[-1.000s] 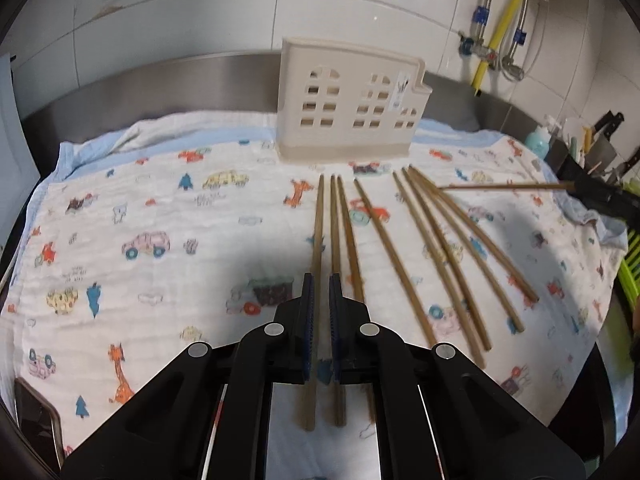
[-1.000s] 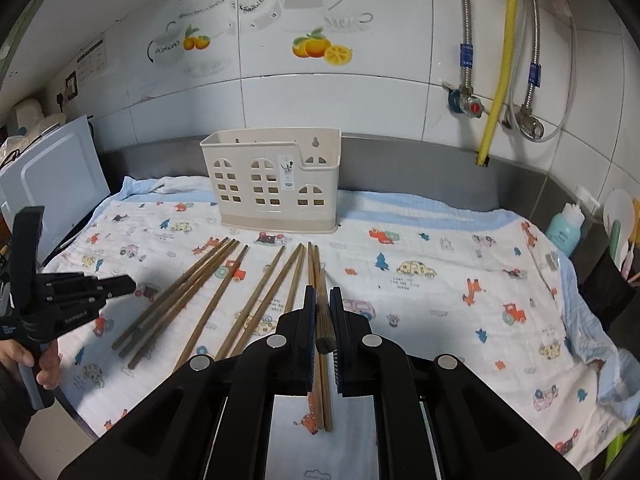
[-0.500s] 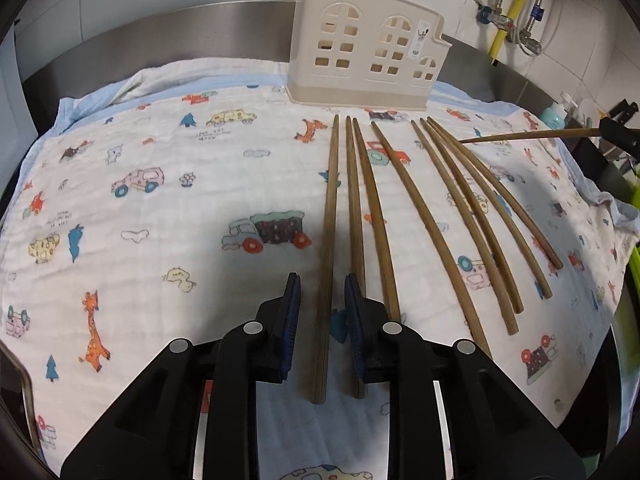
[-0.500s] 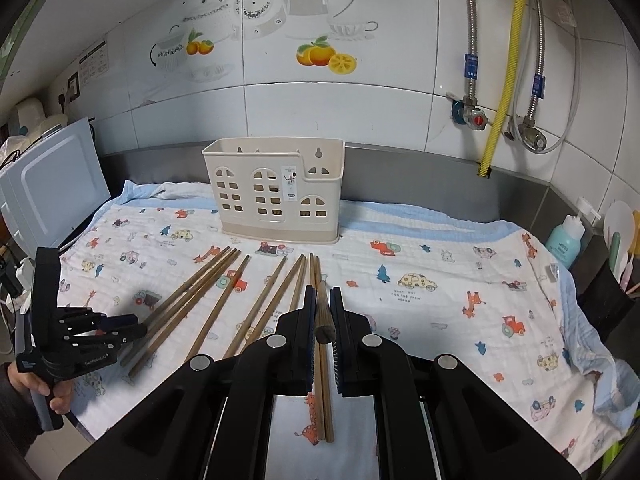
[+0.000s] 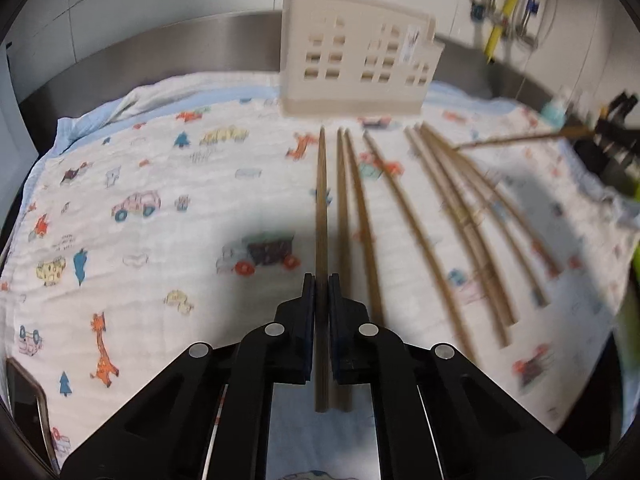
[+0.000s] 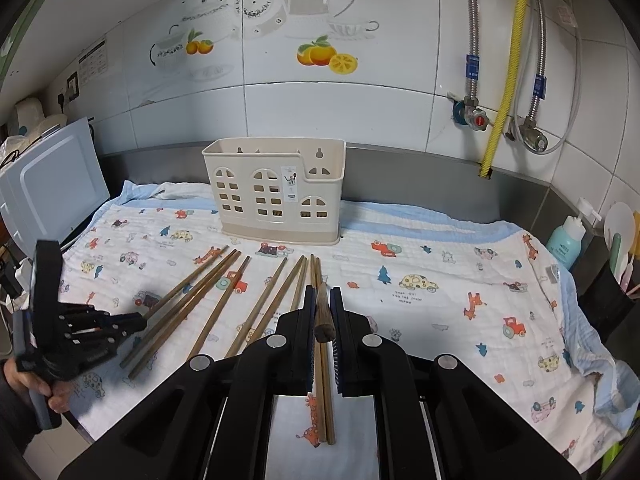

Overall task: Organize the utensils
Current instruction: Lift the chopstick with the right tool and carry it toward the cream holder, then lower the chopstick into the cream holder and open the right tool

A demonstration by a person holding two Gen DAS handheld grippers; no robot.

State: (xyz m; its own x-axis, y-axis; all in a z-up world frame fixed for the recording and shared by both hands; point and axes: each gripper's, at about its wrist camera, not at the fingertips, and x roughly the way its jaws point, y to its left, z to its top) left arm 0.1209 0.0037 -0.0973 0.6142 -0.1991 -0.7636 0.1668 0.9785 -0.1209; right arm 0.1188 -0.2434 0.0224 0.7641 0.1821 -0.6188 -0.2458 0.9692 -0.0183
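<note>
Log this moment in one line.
left gripper: shut on chopstick | right gripper: shut on chopstick | utensil holder: no chopsticks visible inside

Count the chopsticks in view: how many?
9 chopsticks. One is pinched in the right gripper, one in the left gripper, and seven lie on the printed cloth before the holder. More could be hidden inside the holder.

Left gripper (image 5: 321, 280) jaws clamped on a chopstick (image 5: 321, 200); right gripper (image 6: 322, 294) jaws clamped on another chopstick (image 6: 323, 314), facing the holder (image 6: 276, 192).
</note>
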